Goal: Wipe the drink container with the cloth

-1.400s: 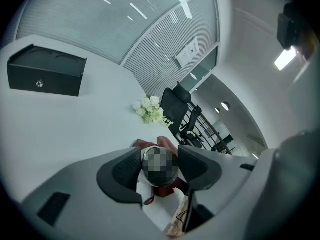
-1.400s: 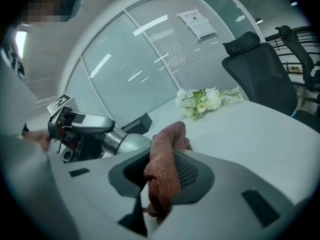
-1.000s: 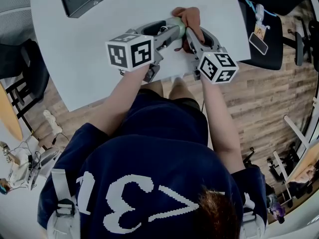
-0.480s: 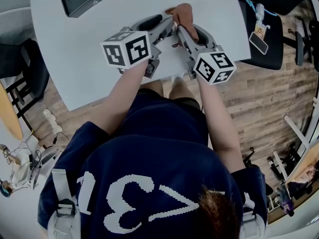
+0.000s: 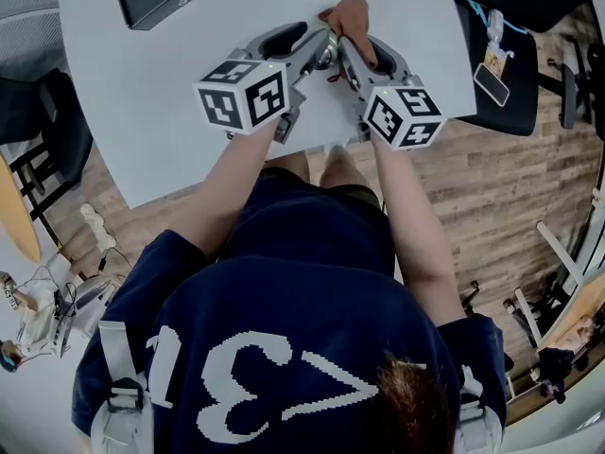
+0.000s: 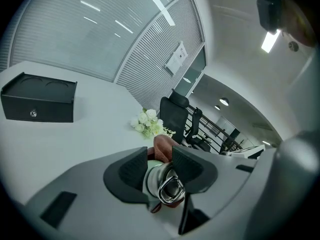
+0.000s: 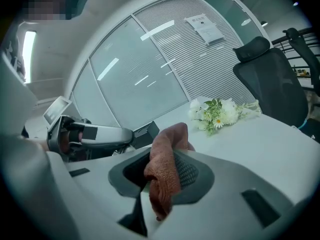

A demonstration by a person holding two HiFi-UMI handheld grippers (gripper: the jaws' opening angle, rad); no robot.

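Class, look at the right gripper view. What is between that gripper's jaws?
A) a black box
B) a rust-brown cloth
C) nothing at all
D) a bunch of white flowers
B: in the right gripper view, the right gripper has its jaws closed on a rust-brown cloth, which bunches up between the pads and hangs below them.

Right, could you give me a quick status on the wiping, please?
Left gripper: fingers closing on the bottle. Right gripper shut on the cloth. Black box and flowers well clear.
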